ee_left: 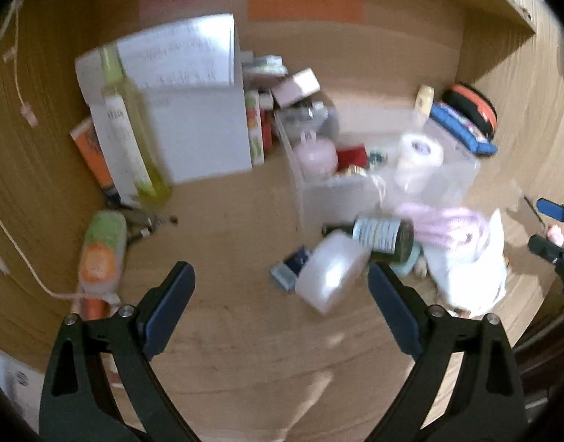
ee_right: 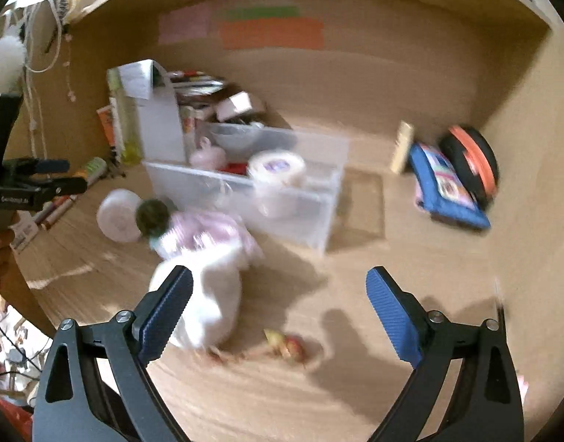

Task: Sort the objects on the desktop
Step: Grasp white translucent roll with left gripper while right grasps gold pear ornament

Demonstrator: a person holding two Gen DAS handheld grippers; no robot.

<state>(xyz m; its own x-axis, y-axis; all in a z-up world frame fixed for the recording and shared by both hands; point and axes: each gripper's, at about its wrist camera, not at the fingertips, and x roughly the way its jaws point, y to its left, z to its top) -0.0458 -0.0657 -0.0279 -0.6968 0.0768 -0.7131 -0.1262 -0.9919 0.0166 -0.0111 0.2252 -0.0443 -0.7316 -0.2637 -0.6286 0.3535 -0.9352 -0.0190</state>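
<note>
Clutter (ee_left: 383, 237) ahead — both tongs (ee_left: 280, 287) (ee_right: 280, 293) agape

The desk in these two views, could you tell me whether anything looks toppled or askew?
Yes: a dark bottle lies on its side among a heap in front of the clear bin, propped on a white tub.

The counter (ee_right: 355, 331) is matt, wood-grained board. The storage bin (ee_right: 304, 217) is clear, smooth plastic, and the dark bottle (ee_left: 383, 239) looks like glossy glass with a paper label. Both views are blurred.
</note>
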